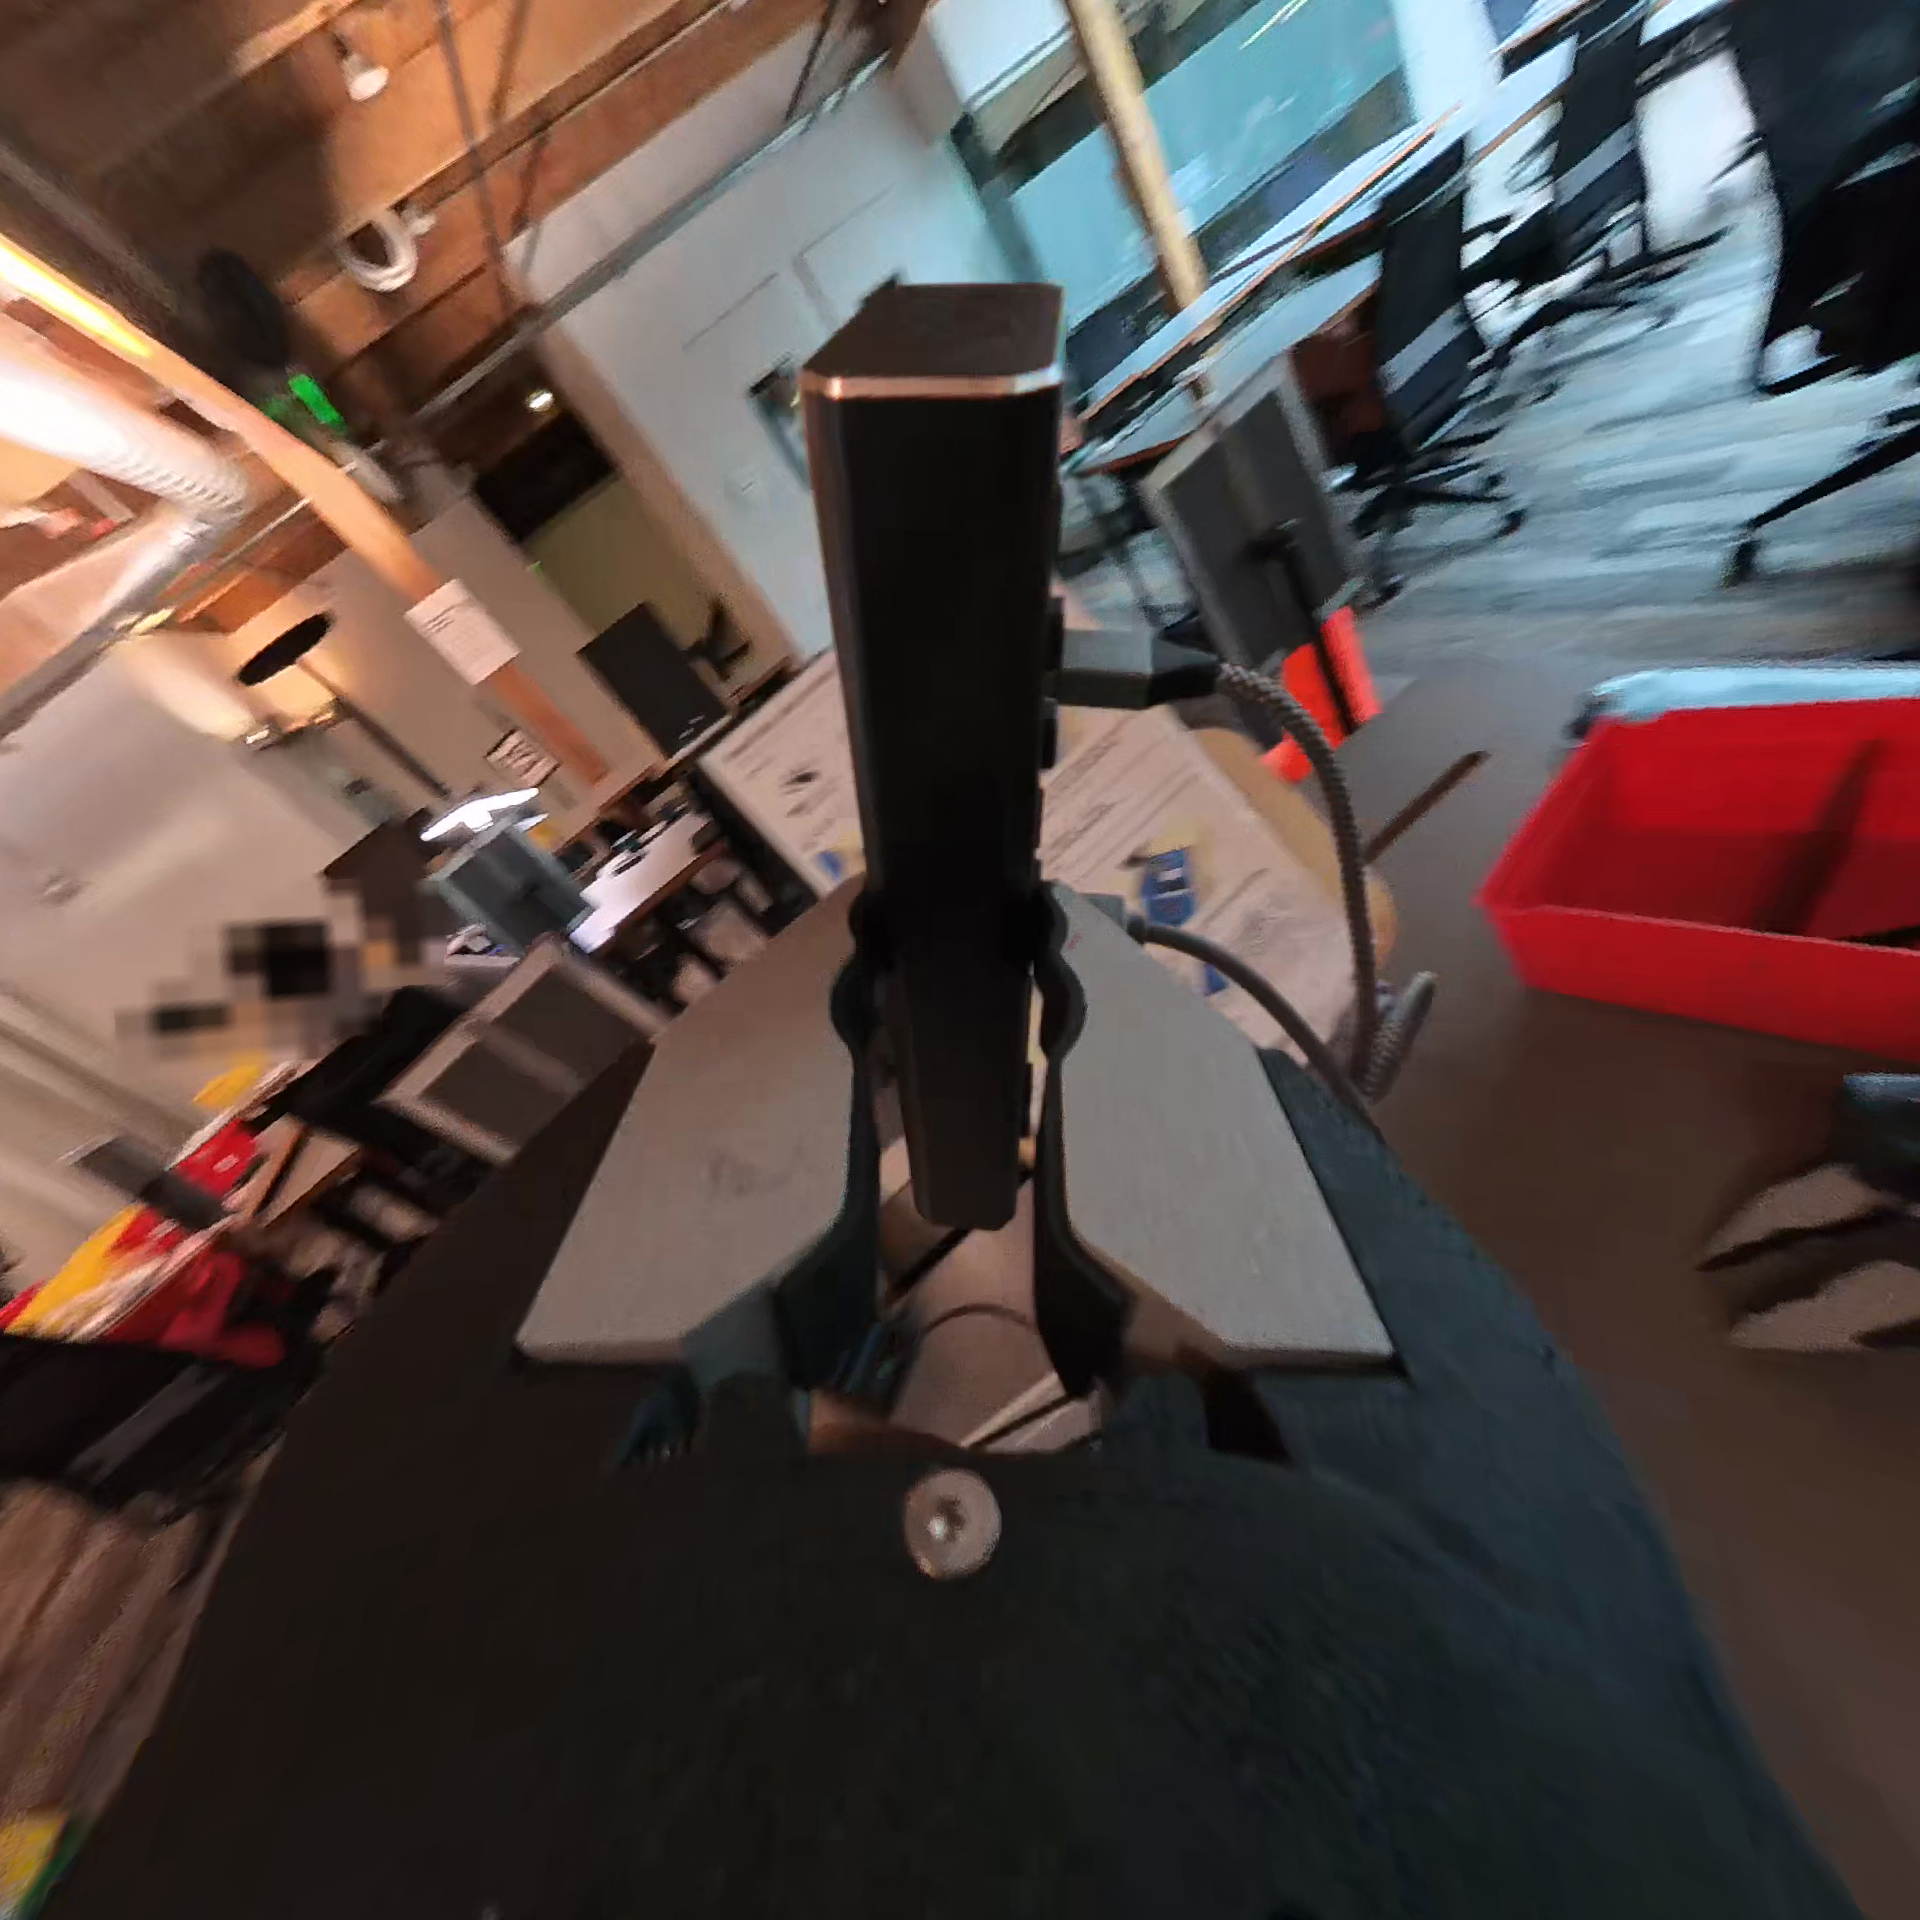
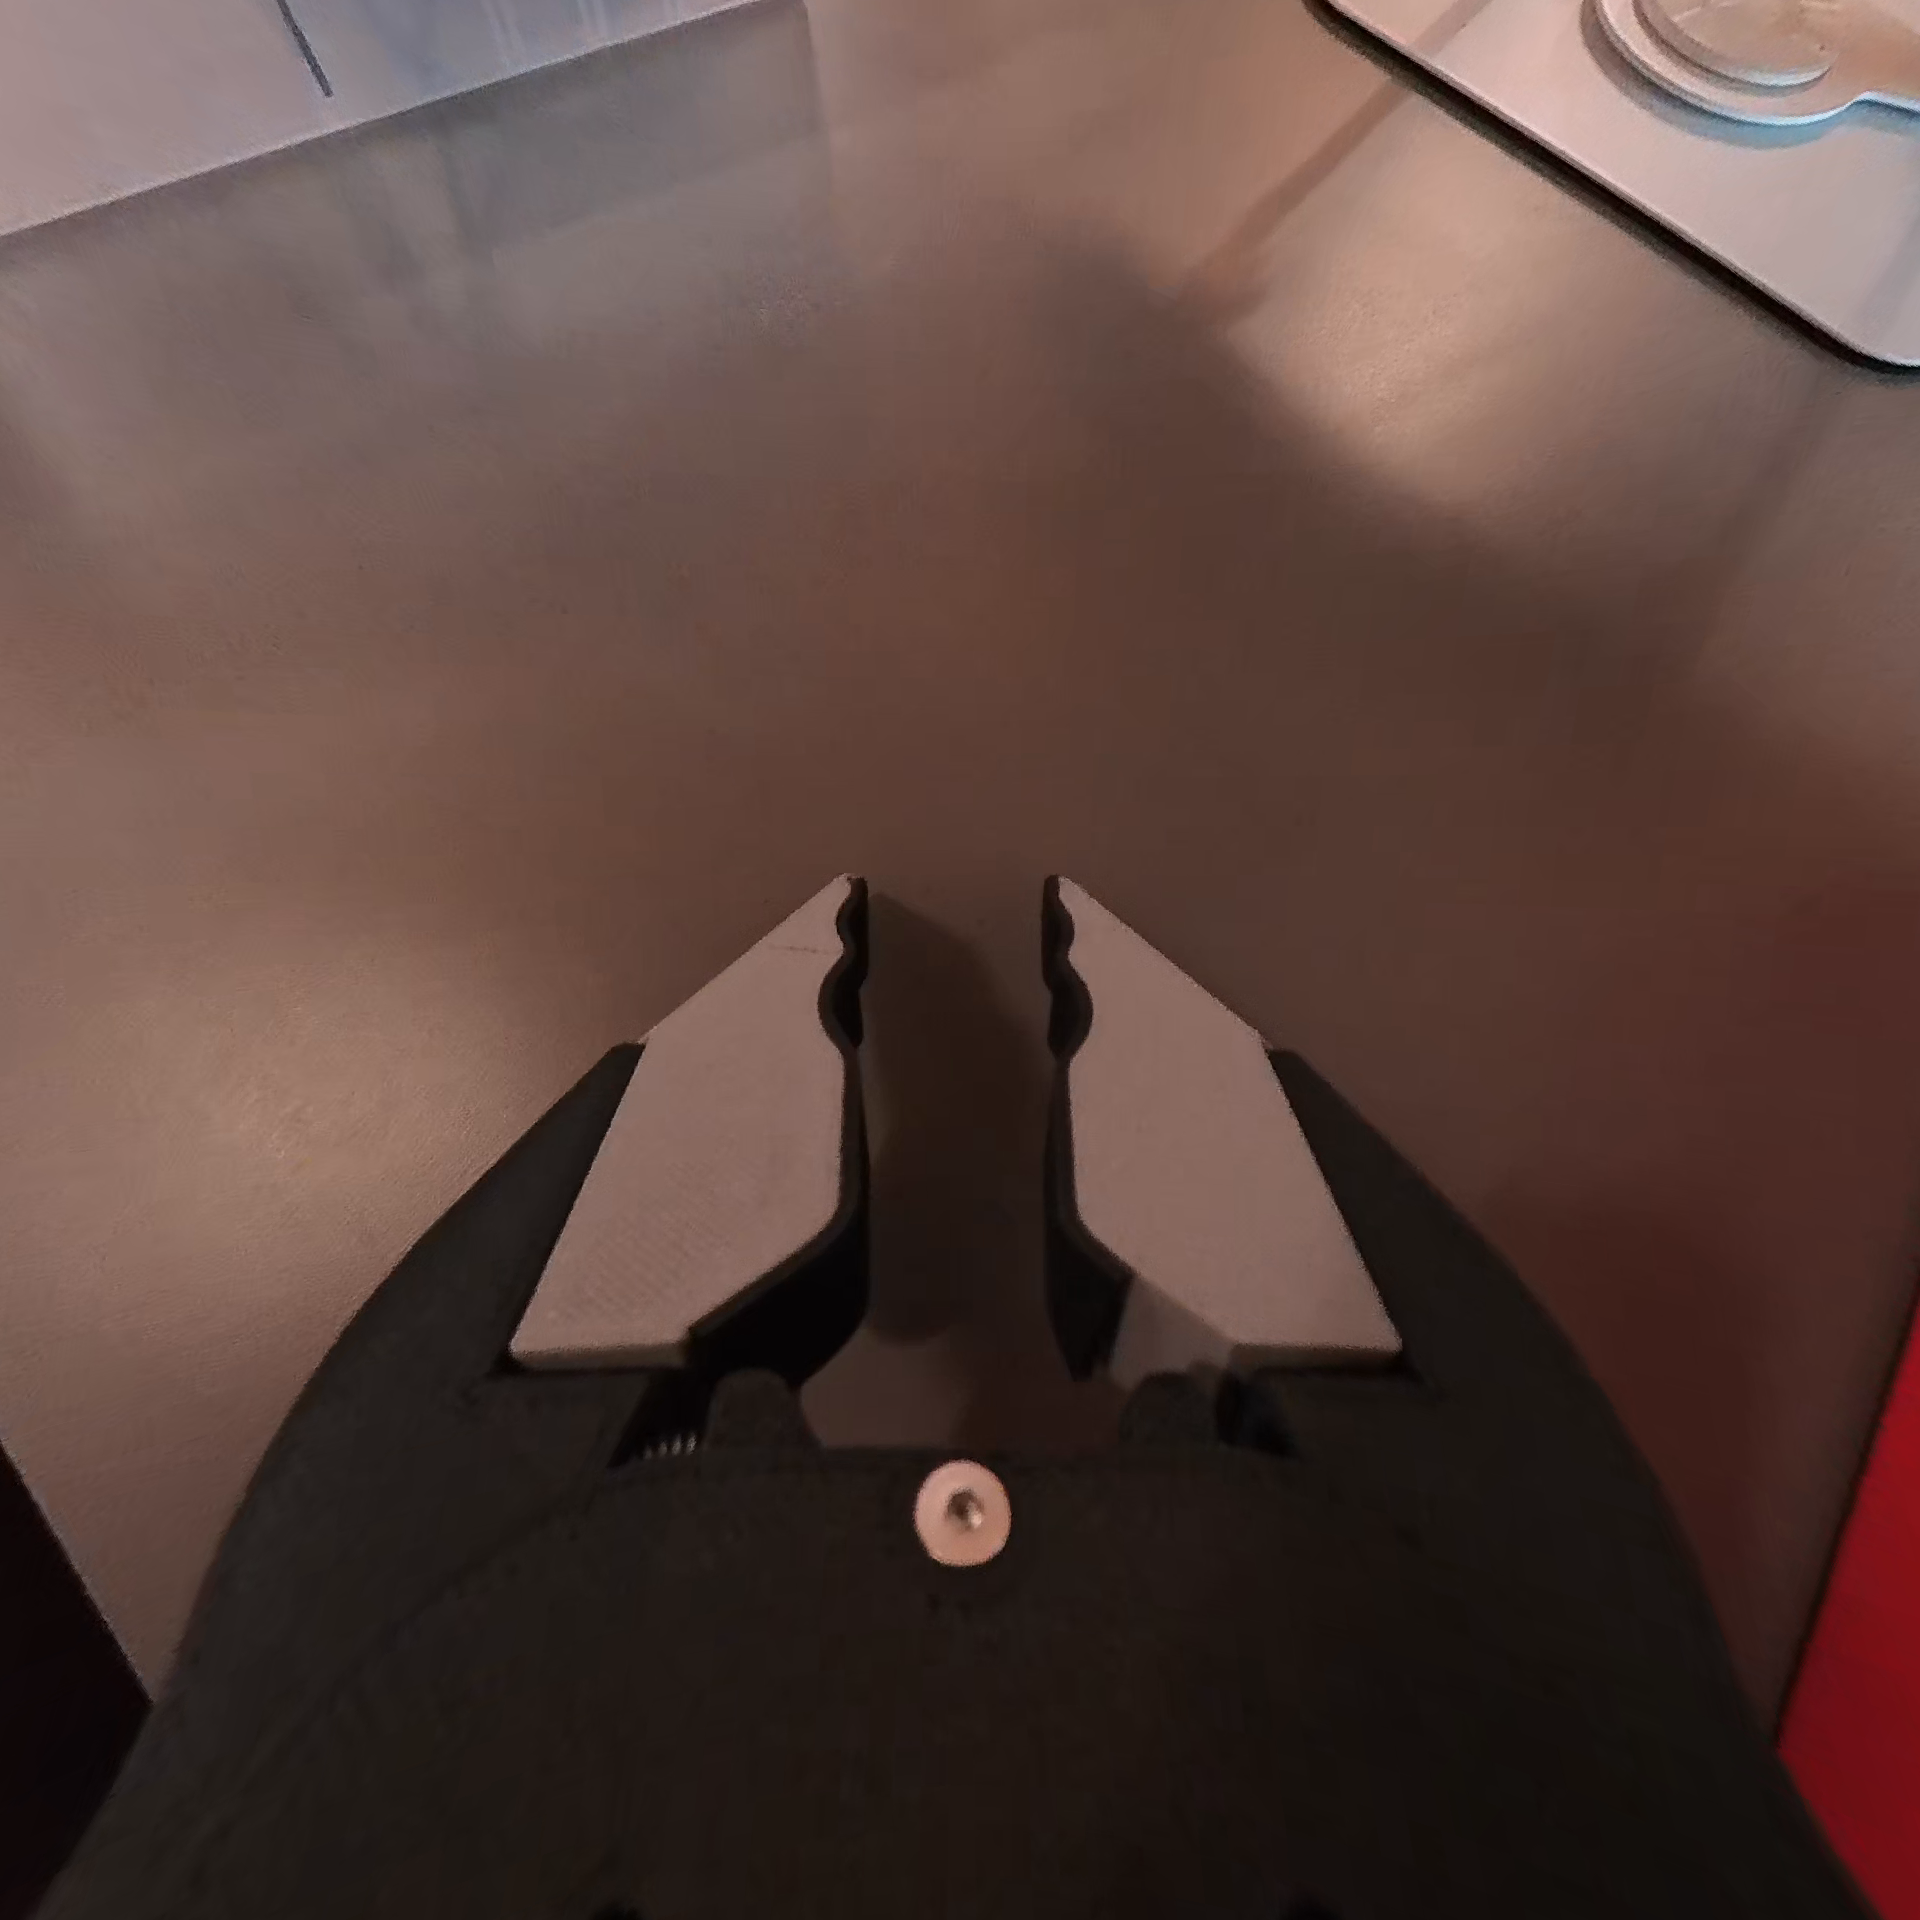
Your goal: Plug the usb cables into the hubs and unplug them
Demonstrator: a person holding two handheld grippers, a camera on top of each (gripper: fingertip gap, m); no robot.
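Left gripper (image 1: 951,977) clamped on dark hub (image 1: 940,727), held aloft with braided cable plug (image 1: 1127,670) seated in its side; right gripper (image 2: 954,925), parted and empty over table (image 2: 623,623), should pinch the plug body and pull straight outward.

Dark hub (image 1: 940,748) — grey braided cable (image 1: 1340,831) (red bin (image 1: 1704,935)).

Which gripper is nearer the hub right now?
Left. The left gripper is shut on the hub, held upright with a cable plugged in. The right gripper is open over bare table, no hub in its view.
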